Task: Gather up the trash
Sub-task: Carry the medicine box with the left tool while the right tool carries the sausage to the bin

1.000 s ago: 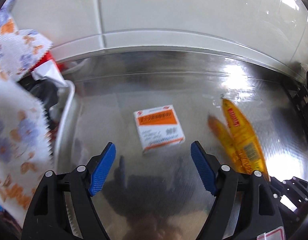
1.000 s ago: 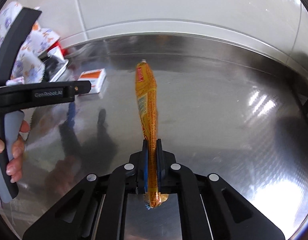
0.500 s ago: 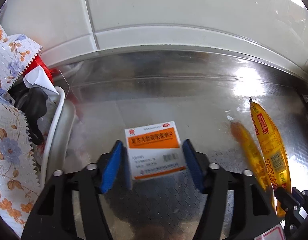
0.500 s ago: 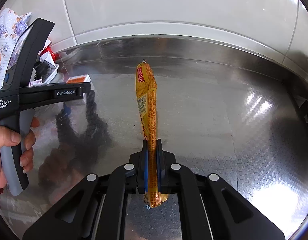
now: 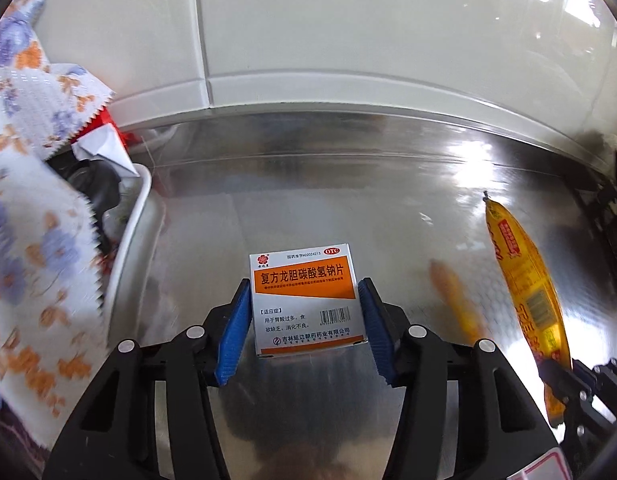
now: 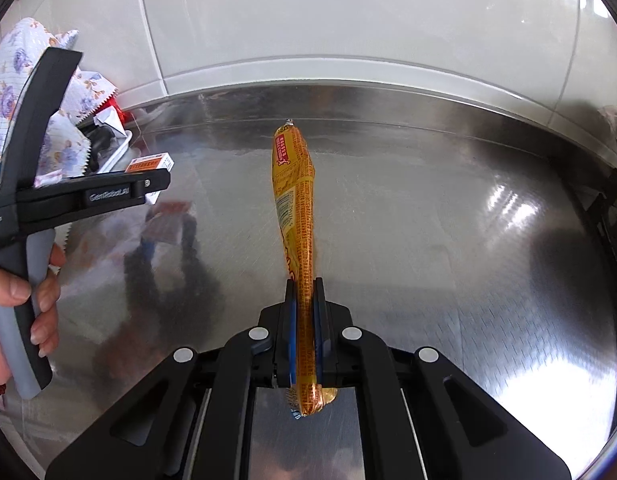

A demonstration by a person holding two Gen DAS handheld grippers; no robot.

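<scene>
My left gripper [image 5: 304, 328] is shut on a white and orange medicine box [image 5: 306, 300], holding it by its two sides above the steel counter. The box also shows in the right wrist view [image 6: 150, 164], lifted clear of its reflection. My right gripper [image 6: 304, 312] is shut on a long yellow sausage wrapper [image 6: 294, 200] that sticks out forward over the counter. The wrapper shows at the right of the left wrist view [image 5: 524, 292].
A white bin [image 5: 132, 232] with a floral bag [image 5: 32, 216] and trash stands at the left. The steel counter [image 6: 428, 240] runs to a white tiled wall [image 5: 348, 40]. A dark rack [image 5: 612, 216] stands at the right edge.
My left gripper moved forward around the medicine box, closed on it and lifted it off the counter. My right gripper kept hold of the sausage wrapper and barely moved.
</scene>
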